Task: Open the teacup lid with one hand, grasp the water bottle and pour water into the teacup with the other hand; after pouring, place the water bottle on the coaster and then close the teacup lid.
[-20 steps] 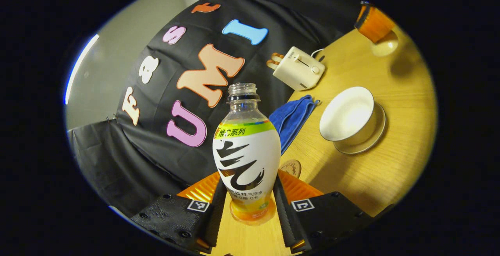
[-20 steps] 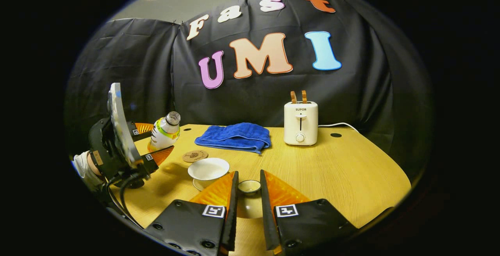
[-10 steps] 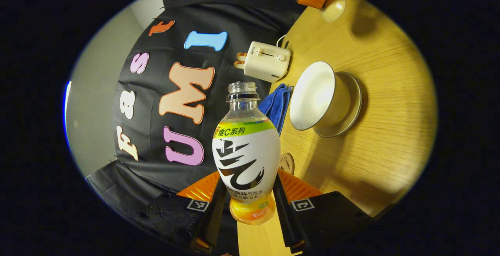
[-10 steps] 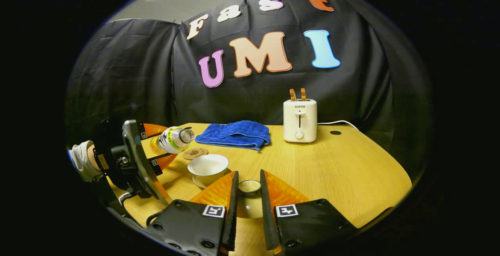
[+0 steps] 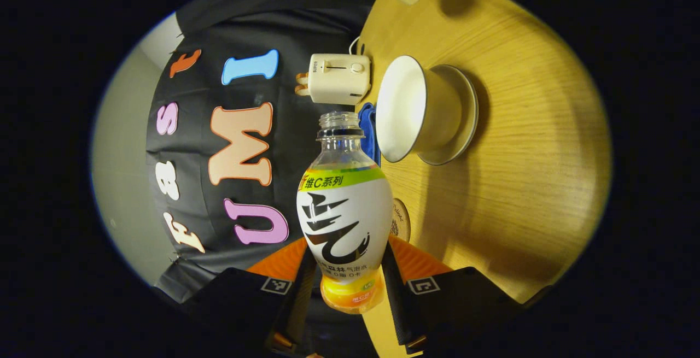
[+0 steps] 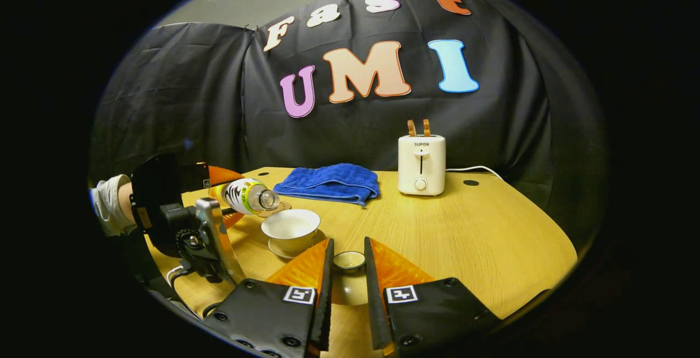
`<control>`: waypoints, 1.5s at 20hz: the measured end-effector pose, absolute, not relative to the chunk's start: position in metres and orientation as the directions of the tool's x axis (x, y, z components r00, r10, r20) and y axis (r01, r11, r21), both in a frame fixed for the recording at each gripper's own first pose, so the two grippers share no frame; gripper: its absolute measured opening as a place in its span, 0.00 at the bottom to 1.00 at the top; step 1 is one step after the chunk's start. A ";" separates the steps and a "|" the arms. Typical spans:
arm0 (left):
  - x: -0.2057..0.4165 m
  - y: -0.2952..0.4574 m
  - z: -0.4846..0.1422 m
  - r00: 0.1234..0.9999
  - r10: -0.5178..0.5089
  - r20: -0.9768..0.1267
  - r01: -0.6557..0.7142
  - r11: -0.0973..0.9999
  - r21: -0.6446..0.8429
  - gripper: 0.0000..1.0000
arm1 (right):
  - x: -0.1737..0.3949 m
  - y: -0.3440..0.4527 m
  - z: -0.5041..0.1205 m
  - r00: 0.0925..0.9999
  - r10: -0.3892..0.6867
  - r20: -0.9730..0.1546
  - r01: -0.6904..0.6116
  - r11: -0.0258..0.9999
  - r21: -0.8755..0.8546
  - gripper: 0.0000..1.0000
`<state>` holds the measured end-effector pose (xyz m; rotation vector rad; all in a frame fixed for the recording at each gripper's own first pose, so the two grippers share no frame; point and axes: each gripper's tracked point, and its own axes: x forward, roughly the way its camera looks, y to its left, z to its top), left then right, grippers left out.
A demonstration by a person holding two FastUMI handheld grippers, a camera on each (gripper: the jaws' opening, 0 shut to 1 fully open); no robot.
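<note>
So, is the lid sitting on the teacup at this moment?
No: in the right gripper view the teacup stands open on its saucer, while the lid is held between the right gripper fingers, apart from the cup.

A wooden table (image 6: 465, 232) bears teacup (image 6: 291, 226), towel (image 6: 331, 183), toaster (image 6: 420, 164).

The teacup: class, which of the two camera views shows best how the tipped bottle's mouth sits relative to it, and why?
The right gripper view. It sees the teacup from the side, with the water bottle tipped and its mouth just above and left of the rim. The left gripper view looks along the bottle, so the teacup merely appears beyond its mouth.
</note>
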<state>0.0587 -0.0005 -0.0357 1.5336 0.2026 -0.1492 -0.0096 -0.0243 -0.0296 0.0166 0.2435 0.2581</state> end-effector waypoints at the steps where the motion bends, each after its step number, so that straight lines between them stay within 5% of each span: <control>1: 0.059 0.000 -0.036 0.973 0.031 -0.228 0.228 0.017 0.974 0.61 | -0.009 -0.023 -0.032 0.935 0.259 -0.240 -0.255 0.966 0.048 0.33; 30: 0.071 -0.005 -0.002 0.963 0.094 -0.252 0.267 -0.434 0.861 0.62 | -0.014 -0.014 -0.039 0.924 0.306 -0.230 -0.290 0.952 0.101 0.34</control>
